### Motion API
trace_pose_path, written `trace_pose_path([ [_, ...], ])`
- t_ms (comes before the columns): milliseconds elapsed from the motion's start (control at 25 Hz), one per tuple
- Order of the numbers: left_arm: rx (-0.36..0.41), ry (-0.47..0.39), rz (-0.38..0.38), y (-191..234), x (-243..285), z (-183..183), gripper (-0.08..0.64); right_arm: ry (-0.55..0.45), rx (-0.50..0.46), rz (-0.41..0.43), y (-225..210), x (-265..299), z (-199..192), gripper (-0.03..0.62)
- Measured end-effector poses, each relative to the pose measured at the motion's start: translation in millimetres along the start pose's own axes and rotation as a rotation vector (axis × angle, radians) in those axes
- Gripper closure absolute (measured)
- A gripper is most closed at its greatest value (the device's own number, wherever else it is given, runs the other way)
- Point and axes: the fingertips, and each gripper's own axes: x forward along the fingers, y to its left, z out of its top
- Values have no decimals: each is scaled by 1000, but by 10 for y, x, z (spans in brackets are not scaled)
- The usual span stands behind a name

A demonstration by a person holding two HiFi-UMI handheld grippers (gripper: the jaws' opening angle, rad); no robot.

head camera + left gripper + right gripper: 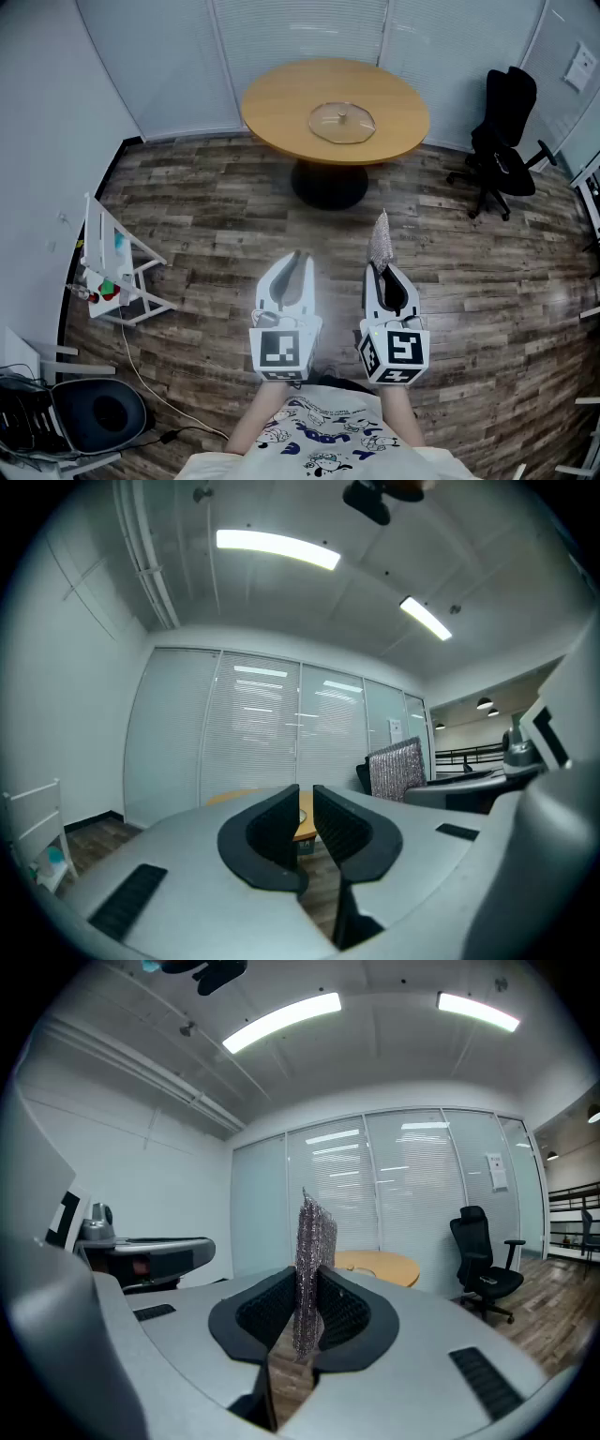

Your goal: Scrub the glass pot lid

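Observation:
The glass pot lid point(342, 122) lies flat on a round wooden table point(281, 108) across the room, far beyond both grippers. Both grippers are held low over the wood floor, close to the person's body. My left gripper point(299, 266) point(306, 810) is shut with nothing between its jaws. To its right, my right gripper point(384, 274) point(307, 1305) is shut on a silvery mesh scouring pad point(380, 240) point(314, 1246) that stands upright above the jaws. The pad point(395, 769) also shows in the left gripper view. The table point(386, 1265) is seen far ahead in the right gripper view.
A black office chair point(502, 127) point(482, 1258) stands right of the table. A white rack point(114, 267) with small items sits at the left wall. A dark round seat point(97, 412) and a cable lie at the lower left. Glass walls with blinds close the room behind the table.

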Motion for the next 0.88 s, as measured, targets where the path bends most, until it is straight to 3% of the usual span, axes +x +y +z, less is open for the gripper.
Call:
trace_pose_path([
  [880,-5,12,23,-147,104,-112,508,-1,32,27,-224,17,-58,518],
])
